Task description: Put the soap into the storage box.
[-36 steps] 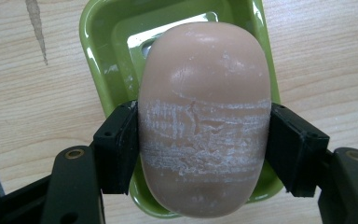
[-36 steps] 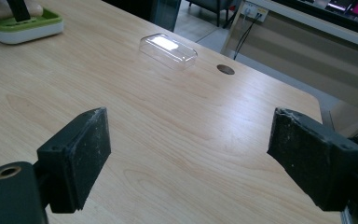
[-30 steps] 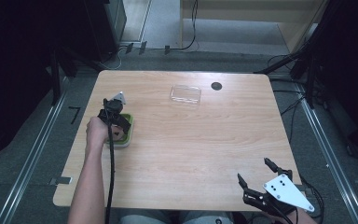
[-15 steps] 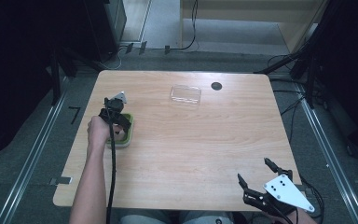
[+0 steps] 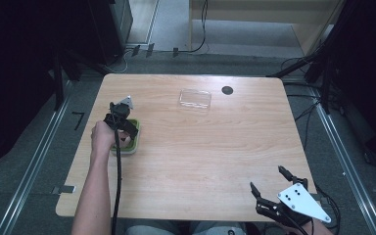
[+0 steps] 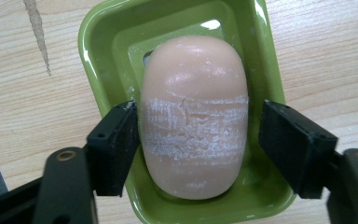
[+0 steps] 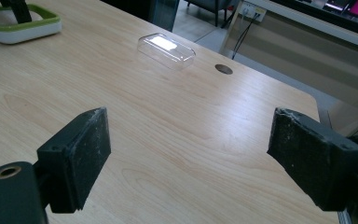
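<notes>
Pale pink oval bar of soap (image 6: 193,119) lying in a glossy green plastic soap dish (image 6: 100,56) near the table's left edge. Left gripper (image 6: 198,135) straddling it, jaws just eased apart, right pad clear. Likely slick, firm; best pinched across the scuffed middle. Dish's near rim hidden. Right gripper (image 7: 191,158) wide open, empty.

Your stock: soap (image 6: 194,116), waxy, smooth, white scuffed band across middle. Dish (image 6: 103,42), green plastic, glossy. Table (image 5: 215,147), pale wood grain, matt. Lid (image 7: 166,50), clear plastic, shiny. Your right gripper's pads (image 7: 81,149), black, matt, scuffed.
</notes>
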Demonstrator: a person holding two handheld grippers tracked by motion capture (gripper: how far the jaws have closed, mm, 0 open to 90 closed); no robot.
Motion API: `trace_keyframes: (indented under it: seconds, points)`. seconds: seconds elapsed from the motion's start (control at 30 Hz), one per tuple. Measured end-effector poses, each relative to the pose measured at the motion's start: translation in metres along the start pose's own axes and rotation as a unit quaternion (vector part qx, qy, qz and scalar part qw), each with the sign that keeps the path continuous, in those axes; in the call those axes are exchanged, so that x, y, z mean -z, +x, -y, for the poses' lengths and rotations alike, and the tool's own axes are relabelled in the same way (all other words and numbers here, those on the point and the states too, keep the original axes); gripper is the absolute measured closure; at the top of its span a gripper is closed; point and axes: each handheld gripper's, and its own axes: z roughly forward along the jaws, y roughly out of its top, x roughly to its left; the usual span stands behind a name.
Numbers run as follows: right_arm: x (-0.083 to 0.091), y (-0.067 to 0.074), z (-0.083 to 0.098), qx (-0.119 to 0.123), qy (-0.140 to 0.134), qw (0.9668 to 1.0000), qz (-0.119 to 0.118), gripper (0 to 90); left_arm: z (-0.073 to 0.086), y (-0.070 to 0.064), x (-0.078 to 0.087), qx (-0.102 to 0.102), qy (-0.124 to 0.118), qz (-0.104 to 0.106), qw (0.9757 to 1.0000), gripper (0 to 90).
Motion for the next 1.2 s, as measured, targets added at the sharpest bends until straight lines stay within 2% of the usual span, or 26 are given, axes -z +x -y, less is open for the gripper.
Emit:
trace_keyframes:
  seconds: [0.23, 0.37, 0.5, 0.57, 0.67, 0.73, 0.83, 0.97, 1.2]
  points:
    - [0.000, 0.000, 0.000, -0.001, -0.001, 1.0000, -0.001, 13.3, 0.006, -0.001, 0.004, -0.010, 0.007, 0.019, 0.9997, 20.0]
    - [-0.001, 0.001, -0.001, 0.001, -0.003, 1.0000, -0.003, 13.3, 0.010, -0.002, 0.008, -0.016, 0.007, 0.023, 0.9996, 14.6]
    - [-0.003, 0.002, -0.002, 0.004, -0.004, 1.0000, -0.007, 13.3, 0.018, -0.005, 0.011, -0.028, 0.018, 0.024, 0.9991, 10.2]
    - [-0.003, 0.002, -0.002, 0.003, -0.004, 0.9999, -0.009, 13.3, 0.021, -0.006, 0.011, -0.035, 0.021, 0.021, 0.9989, 8.9]
    - [-0.003, 0.002, -0.002, 0.004, -0.003, 0.9999, -0.009, 13.3, 0.024, -0.007, 0.012, -0.033, 0.023, 0.022, 0.9989, 7.7]
    - [-0.002, 0.001, -0.002, 0.000, -0.004, 1.0000, -0.008, 13.3, 0.029, -0.008, 0.015, -0.038, 0.024, 0.032, 0.9985, 6.9]
    - [-0.001, 0.002, -0.002, 0.001, -0.004, 1.0000, -0.007, 13.3, 0.036, -0.011, 0.018, -0.045, 0.028, 0.025, 0.9982, 5.4]
    - [0.000, 0.002, -0.002, 0.002, -0.003, 1.0000, -0.005, 13.3, 0.045, -0.014, 0.022, -0.054, 0.029, 0.028, 0.9977, 4.8]
    - [0.001, 0.002, -0.001, 0.001, -0.004, 1.0000, -0.003, 13.3, 0.061, -0.019, 0.030, -0.062, 0.015, 0.035, 0.9973, 4.1]
